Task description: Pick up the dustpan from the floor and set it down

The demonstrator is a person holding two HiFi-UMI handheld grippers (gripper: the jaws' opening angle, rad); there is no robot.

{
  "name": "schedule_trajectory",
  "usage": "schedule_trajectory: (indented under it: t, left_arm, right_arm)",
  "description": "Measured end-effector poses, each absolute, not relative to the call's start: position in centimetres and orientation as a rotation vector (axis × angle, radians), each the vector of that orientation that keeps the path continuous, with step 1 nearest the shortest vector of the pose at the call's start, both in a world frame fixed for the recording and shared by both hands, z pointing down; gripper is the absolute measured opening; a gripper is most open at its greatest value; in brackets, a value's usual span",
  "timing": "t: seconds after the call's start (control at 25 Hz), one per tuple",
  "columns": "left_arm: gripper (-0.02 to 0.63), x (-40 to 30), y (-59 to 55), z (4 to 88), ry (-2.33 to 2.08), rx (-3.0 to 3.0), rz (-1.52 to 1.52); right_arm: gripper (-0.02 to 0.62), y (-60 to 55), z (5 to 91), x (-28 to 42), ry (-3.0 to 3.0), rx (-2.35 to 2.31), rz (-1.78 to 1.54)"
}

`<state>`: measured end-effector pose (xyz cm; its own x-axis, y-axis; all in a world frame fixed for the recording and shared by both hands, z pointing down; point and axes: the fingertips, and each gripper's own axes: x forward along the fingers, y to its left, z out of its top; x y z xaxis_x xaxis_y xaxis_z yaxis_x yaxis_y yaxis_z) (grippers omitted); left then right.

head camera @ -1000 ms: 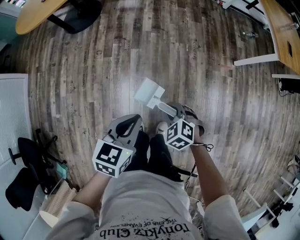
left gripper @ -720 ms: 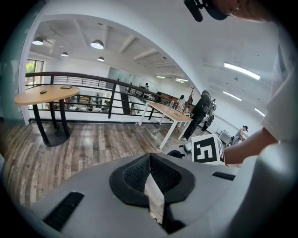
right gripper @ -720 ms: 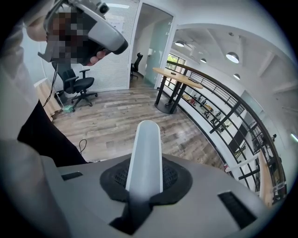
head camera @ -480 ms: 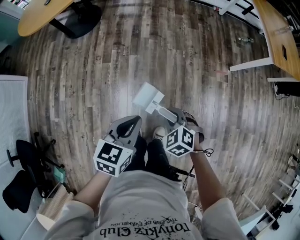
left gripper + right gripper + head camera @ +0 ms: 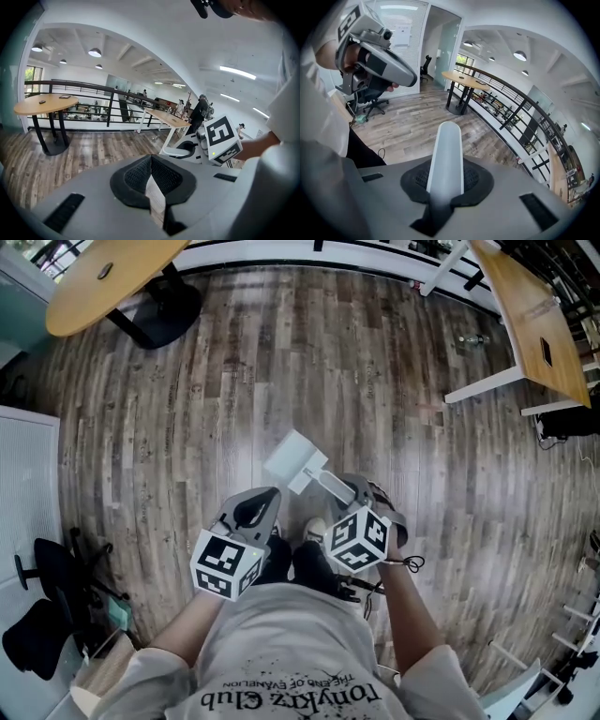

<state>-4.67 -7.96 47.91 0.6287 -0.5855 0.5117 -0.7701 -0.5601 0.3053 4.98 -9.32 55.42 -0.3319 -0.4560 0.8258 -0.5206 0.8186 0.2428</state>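
The white dustpan [image 5: 295, 460] hangs above the wooden floor in front of the person's feet in the head view. Its pale handle [image 5: 330, 482] runs back into my right gripper [image 5: 352, 486], which is shut on it. In the right gripper view the handle [image 5: 446, 154] stands clamped between the black pads and points away. My left gripper [image 5: 258, 507] is beside it on the left, shut, with nothing between its pads [image 5: 140, 174]. The pan itself is hidden in both gripper views.
A round wooden table [image 5: 103, 277] stands far left, a long desk [image 5: 530, 315] far right. A black office chair [image 5: 47, 596] and a white slatted wall [image 5: 23, 474] are at the left. A black railing [image 5: 93, 101] borders the floor. The person's dark shoes [image 5: 314, 563] are below the grippers.
Both grippers have risen a little, the right one carrying the dustpan up with it. The head view now takes in more of the far floor and tables.
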Motion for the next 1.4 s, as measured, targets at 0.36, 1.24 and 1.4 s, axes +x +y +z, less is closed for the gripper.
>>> schedule_trajectory:
  t: [0.36,1.24,1.4]
  left_arm:
    - [0.023,-4.1,-5.6,45.6,-1.077,2.387,0.48]
    - [0.023,-4.2,-2.1,42.7,-1.1,2.436,0.414]
    - [0.023,-4.3,-1.8,42.4,-1.101,2.437,0.407]
  right_arm:
    - [0.069,-6.4,50.8,6.4,-1.974,0.781,0.088]
    - [0.069,-1.8,46.8,5.8,-1.956,0.796,0.049]
    - [0.069,-1.4,46.7,5.9,-1.957,0.793,0.051]
